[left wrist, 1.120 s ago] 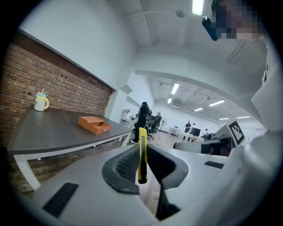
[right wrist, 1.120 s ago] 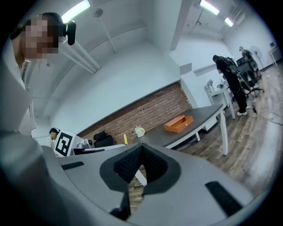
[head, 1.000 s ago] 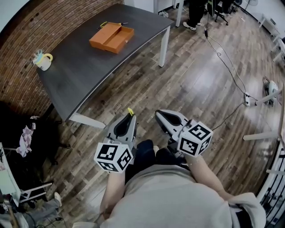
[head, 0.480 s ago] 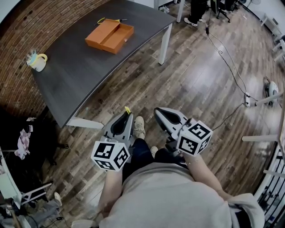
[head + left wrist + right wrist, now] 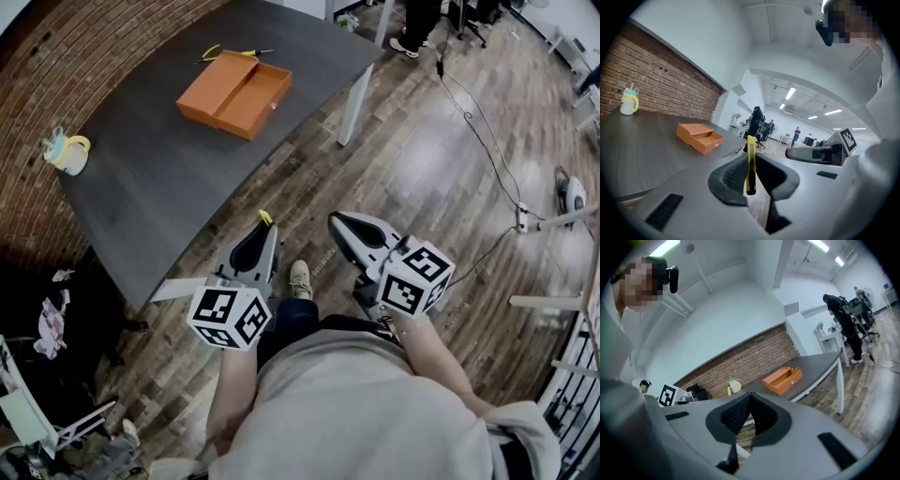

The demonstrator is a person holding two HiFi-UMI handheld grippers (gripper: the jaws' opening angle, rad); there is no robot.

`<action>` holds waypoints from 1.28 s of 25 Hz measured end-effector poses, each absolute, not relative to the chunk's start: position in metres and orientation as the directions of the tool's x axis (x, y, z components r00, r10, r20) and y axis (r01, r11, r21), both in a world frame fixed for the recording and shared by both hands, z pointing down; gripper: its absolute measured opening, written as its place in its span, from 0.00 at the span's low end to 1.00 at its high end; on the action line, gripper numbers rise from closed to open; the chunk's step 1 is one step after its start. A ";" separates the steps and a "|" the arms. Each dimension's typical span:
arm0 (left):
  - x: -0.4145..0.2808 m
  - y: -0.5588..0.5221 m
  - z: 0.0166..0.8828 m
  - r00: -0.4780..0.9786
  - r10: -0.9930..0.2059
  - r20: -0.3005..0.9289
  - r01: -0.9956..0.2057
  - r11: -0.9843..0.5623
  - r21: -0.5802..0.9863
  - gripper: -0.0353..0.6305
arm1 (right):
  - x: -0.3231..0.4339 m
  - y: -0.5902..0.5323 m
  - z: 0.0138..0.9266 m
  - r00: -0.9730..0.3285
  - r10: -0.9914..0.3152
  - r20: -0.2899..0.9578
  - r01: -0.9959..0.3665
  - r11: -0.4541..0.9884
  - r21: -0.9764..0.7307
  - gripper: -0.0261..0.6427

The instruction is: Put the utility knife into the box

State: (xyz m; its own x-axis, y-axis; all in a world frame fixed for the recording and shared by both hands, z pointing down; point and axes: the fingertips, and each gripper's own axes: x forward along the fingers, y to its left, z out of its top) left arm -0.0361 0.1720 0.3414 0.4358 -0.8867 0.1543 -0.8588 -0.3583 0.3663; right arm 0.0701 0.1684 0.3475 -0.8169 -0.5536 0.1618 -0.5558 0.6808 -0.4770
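Left hand-held gripper (image 5: 262,229): jaws closed on the yellow utility knife (image 5: 750,164), pinched across its thin sides, with one end sticking out past the jaw tips. Can't tell whether the blade is out.

Right hand-held gripper (image 5: 750,401): jaws fully together, nothing in them.

Both are held low in front of the person, off the near edge of the surface (image 5: 141,183). The orange box (image 5: 234,92) lies open on the far part of the surface, well apart from the knife. A cup (image 5: 64,153) stands at the left end, and a yellow-handled tool (image 5: 225,53) lies just behind the box.

Risks, as I see them:
- The grip is narrow on a long body, so the knife could pivot or slip on the way over.
- The box lies open in two halves, so releasing early could put the knife in the wrong half or on the rim.
- The box looks light, and a nudge could push it towards the tool.
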 end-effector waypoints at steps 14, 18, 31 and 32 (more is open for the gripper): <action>-0.086 0.057 0.326 0.500 -0.857 0.122 -0.832 -0.437 0.341 0.15 | 0.023 0.069 0.343 -0.790 -0.590 0.165 -0.589 0.658 -0.468 0.05; -0.091 0.046 0.331 0.503 -0.855 0.126 -0.827 -0.433 0.360 0.15 | 0.021 0.058 0.348 -0.782 -0.593 0.191 -0.605 0.648 -0.464 0.05; -0.109 0.021 0.343 0.455 -0.878 0.147 -0.842 -0.371 0.391 0.15 | 0.003 0.023 0.352 -0.807 -0.548 0.220 -0.581 0.672 -0.459 0.05; -0.112 0.018 0.343 0.447 -0.882 0.150 -0.846 -0.362 0.391 0.15 | 0.000 0.018 0.353 -0.811 -0.541 0.223 -0.577 0.676 -0.458 0.05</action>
State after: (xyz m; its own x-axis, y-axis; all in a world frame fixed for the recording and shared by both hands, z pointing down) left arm -0.1119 0.0176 0.3433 0.4467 -0.8821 0.1495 -0.8461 -0.3622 0.3910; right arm 0.0002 0.0176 0.3531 -0.8112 -0.5407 0.2229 -0.5767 0.6762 -0.4584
